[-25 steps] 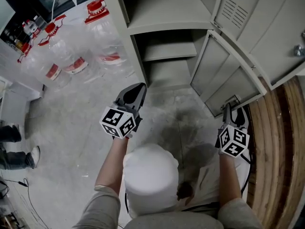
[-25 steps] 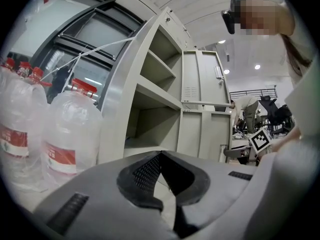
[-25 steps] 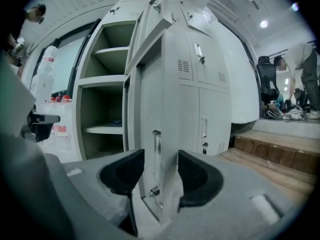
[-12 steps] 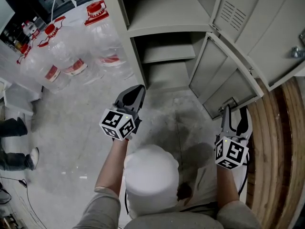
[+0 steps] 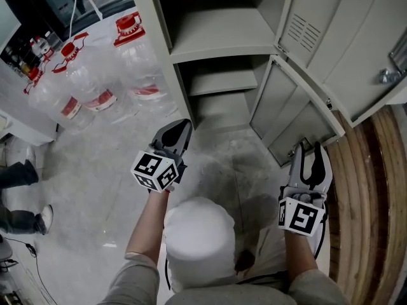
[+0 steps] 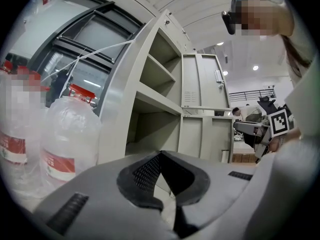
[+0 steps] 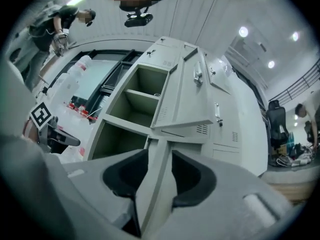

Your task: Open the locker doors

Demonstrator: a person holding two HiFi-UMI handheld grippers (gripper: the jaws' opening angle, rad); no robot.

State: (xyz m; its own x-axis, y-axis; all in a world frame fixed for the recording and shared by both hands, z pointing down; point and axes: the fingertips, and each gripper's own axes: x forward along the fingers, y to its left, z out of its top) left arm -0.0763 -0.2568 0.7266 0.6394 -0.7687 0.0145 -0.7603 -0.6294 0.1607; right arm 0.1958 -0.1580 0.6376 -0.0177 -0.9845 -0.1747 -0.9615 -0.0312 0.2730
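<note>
**Lower door edge pinched in the right jaws**

The lower locker door stands ajar. Its free edge runs between the jaws of the right gripper, which pinch it from both sides. The upper door (just above) hangs open too. Since a second ago the right gripper has drawn back toward the person. The left gripper, jaws pressed together on nothing, hovers before the lower compartment.
</note>
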